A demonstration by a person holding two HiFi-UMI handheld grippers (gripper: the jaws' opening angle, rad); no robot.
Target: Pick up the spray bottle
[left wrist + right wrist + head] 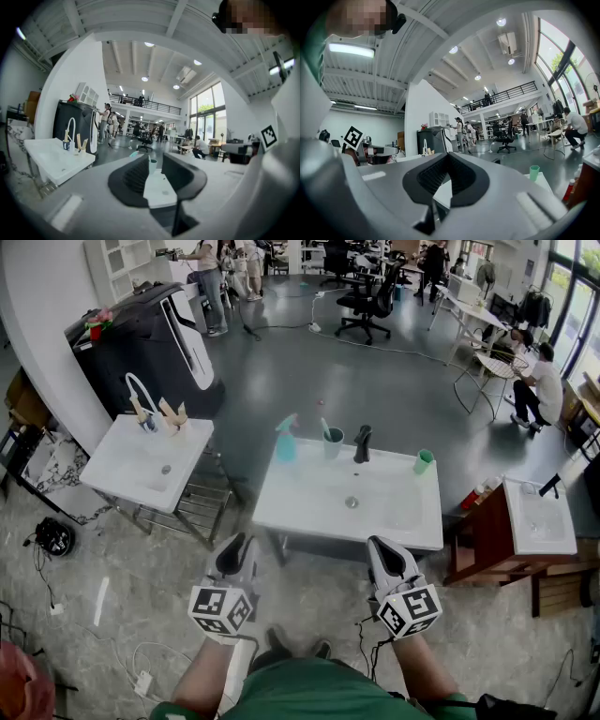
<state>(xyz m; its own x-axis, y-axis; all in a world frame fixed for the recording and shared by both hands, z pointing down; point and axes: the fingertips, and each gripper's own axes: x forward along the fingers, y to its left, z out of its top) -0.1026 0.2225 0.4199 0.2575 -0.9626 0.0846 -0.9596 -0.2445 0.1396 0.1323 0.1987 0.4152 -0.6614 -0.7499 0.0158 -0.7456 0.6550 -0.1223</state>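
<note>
The teal spray bottle (286,440) stands upright at the back left of the white sink (309,507) in the head view. In the left gripper view only its top (134,153) shows over the left jaw. My left gripper (234,549) hangs before the sink's front left edge, well short of the bottle. It is slightly open with nothing between its pads (136,177). My right gripper (382,547) is level before the sink's front right edge, its jaws meeting at the tips (448,155) and empty.
On the sink's back edge stand a green cup with a toothbrush (332,442), a black faucet (362,443) and a second green cup (424,461). Another white sink (141,465) stands to the left and a third (539,517) to the right. Cables lie on the floor.
</note>
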